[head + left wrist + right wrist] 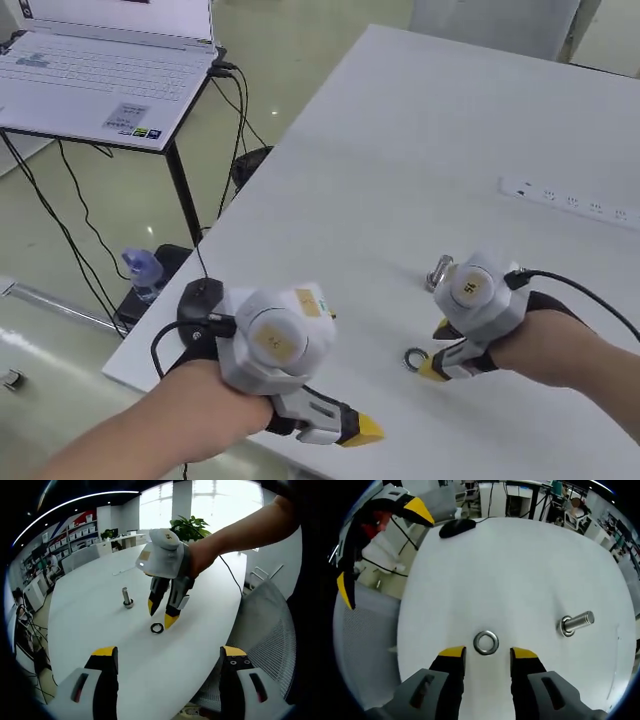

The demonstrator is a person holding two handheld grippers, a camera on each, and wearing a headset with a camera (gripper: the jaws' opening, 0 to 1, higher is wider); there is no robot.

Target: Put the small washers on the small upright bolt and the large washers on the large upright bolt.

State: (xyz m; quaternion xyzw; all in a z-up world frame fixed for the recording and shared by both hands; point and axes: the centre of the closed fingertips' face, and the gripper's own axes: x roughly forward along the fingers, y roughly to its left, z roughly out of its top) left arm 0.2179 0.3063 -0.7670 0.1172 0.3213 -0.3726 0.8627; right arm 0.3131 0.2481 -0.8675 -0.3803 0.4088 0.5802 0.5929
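Left gripper hangs over the table's near edge, jaws spread wide, holding nothing. To its right one washer lies flat on the white top, just ahead of the right gripper. That gripper's yellow tips point down at the washer, parted and not touching it, gripping nothing. Past that gripper a bolt stands upright, near the washer but apart from it. Further right, toward the far edge, lies a power strip.
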